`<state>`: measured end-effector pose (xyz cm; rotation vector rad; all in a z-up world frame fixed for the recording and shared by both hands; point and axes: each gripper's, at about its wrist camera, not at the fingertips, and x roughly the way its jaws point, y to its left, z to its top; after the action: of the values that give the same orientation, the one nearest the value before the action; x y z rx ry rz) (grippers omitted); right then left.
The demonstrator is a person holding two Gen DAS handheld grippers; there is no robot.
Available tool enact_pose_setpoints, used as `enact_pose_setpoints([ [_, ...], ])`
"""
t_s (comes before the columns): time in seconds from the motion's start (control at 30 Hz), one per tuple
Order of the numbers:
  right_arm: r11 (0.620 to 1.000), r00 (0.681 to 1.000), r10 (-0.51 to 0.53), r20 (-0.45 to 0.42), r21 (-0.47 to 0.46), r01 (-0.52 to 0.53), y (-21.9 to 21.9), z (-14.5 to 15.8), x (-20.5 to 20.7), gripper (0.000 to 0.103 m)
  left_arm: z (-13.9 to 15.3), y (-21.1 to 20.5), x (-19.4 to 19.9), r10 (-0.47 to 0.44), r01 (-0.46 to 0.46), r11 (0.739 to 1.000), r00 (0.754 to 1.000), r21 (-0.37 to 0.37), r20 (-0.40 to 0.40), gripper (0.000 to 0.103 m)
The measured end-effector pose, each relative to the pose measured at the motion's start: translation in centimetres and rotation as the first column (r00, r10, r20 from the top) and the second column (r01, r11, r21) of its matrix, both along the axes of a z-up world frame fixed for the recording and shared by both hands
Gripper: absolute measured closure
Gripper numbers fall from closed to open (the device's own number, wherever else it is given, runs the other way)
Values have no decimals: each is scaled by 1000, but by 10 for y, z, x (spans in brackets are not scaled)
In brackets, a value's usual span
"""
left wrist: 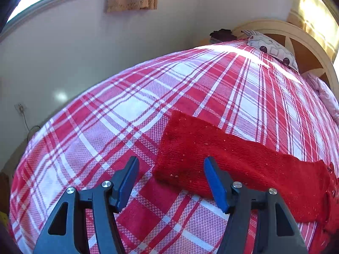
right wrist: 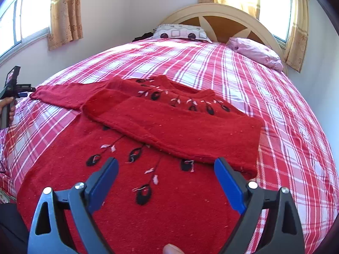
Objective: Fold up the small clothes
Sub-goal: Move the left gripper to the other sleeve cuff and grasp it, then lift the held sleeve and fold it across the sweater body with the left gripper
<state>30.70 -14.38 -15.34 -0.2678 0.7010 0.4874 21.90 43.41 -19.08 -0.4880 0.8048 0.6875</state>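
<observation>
A red knitted sweater [right wrist: 148,190] with black and white embroidery lies flat on the plaid bedspread [right wrist: 211,63]. Its right sleeve [right wrist: 180,131] is folded across the chest. Its left sleeve [right wrist: 70,95] stretches out to the left. In the left wrist view that sleeve [left wrist: 222,154] lies just ahead, its cuff end between and beyond the fingers. My left gripper [left wrist: 170,165] hovers open over the cuff, holding nothing; it also shows at the left edge [right wrist: 21,92] of the right wrist view. My right gripper [right wrist: 166,165] is open above the sweater's body, empty.
A patterned pillow [right wrist: 180,32] and a pink pillow [right wrist: 256,53] lie by the curved headboard [right wrist: 222,14]. Curtained windows [right wrist: 25,17] flank the bed. A hand [right wrist: 8,108] holds the left gripper's handle. The bed's left edge drops toward the wall [left wrist: 53,63].
</observation>
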Motion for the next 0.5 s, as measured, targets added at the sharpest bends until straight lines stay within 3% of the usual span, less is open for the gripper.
enact_pose_setpoints([
  [0.17,1000,1000,25,-14,-18,-26,12,-7,-6,9,-10,-1,9,15,-16,1000,1000,-13,-5,39],
  [0.23,999,999,30,-15,-24,-30,16,-11,-9,9,-10,0,10,21,-21,1000,1000,-2,-11,50],
  [0.3,999,999,38,-18,-22,-38,20,-12,-11,9,-10,5,11,33,-33,999,999,-5,-12,75],
  [0.5,999,999,44,-22,-12,-44,25,-15,-15,9,-4,14,6,29,-26,997,999,-66,46,86],
])
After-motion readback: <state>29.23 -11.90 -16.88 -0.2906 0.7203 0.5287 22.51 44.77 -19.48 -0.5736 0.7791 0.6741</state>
